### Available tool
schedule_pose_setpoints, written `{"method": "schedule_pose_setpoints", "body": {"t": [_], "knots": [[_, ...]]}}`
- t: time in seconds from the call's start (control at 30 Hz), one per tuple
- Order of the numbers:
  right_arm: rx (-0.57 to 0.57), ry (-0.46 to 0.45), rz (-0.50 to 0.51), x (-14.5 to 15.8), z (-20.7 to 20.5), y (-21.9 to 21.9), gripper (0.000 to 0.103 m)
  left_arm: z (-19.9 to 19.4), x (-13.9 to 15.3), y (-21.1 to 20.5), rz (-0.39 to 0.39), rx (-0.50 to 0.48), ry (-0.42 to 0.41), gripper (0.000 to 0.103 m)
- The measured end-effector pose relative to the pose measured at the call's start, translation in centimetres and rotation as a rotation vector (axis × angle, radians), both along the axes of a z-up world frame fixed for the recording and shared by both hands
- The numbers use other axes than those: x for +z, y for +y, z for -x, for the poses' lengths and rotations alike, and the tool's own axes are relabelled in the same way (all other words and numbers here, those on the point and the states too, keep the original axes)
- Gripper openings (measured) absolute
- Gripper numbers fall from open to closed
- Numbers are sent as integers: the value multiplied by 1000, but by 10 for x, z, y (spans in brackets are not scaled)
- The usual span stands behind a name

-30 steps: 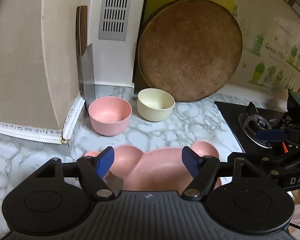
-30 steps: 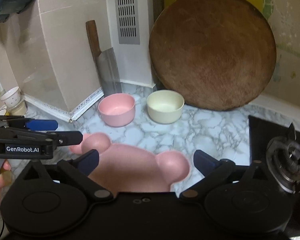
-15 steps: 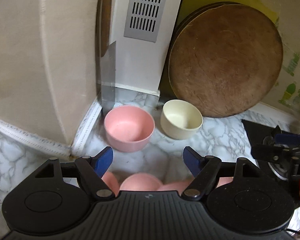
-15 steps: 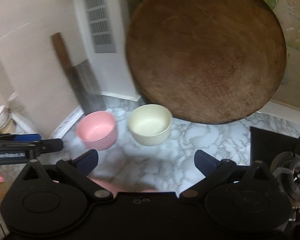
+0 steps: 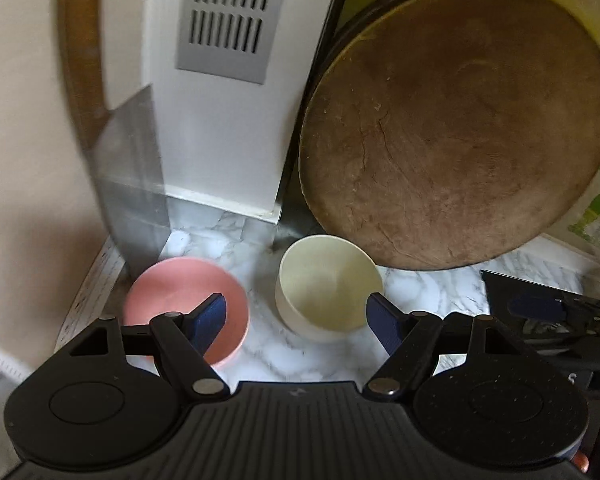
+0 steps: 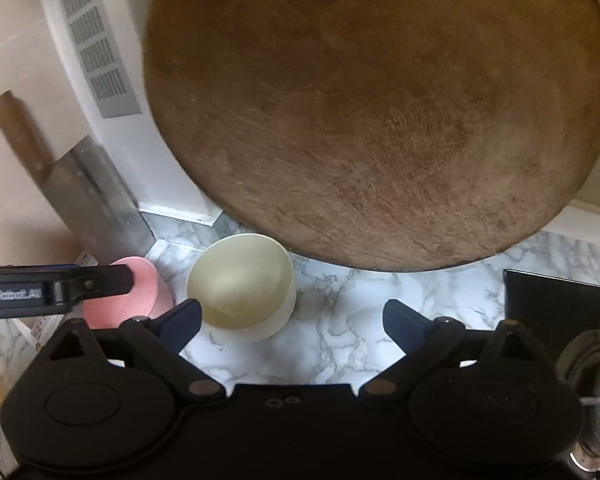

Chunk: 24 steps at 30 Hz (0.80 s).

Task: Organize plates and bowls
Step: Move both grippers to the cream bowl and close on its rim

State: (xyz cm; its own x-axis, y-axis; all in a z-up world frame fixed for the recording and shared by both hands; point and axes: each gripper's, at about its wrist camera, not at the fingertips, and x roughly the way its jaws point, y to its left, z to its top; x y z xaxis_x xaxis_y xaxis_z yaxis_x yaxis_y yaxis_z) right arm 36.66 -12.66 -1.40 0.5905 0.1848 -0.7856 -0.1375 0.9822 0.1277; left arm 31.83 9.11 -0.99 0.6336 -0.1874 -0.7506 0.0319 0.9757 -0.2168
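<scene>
A pink bowl (image 5: pixel 186 308) stands upright and empty, its rim partly behind the left finger of the left gripper (image 5: pixel 298 322). A cream bowl (image 5: pixel 328 286), also upright and empty, sits just beside it, ahead of that gripper's spread jaws and touching neither finger. Seen from the right gripper (image 6: pixel 292 324), the cream bowl lies just beyond its left finger.
</scene>
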Motion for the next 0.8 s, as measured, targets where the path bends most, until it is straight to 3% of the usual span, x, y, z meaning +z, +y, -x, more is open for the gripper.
{"method": "schedule_pose_setpoints", "body": {"t": [0.23,0.3,0.43,0.53,0.67,0.8], "knots": [[25,34,-12,-15,-19,4,89,-33,-24,-2,-22,47,43,76],[29,54,-10,-21,-27,6,79,-42,-27,-2,-9,52,63,76],[20,89,-2,-37,-40,7,72,-56,-38,-9,-15,34,87,75],[13,106,7,-49,-48,9,63,-65,-50,-17,-29,19,108,64],[-10,129,-12,-61,-55,7,52,-71,-60,-25,-44,3,105,59],[-17,147,-27,-70,-61,10,45,-79,-69,-32,-53,-10,115,46]]}}
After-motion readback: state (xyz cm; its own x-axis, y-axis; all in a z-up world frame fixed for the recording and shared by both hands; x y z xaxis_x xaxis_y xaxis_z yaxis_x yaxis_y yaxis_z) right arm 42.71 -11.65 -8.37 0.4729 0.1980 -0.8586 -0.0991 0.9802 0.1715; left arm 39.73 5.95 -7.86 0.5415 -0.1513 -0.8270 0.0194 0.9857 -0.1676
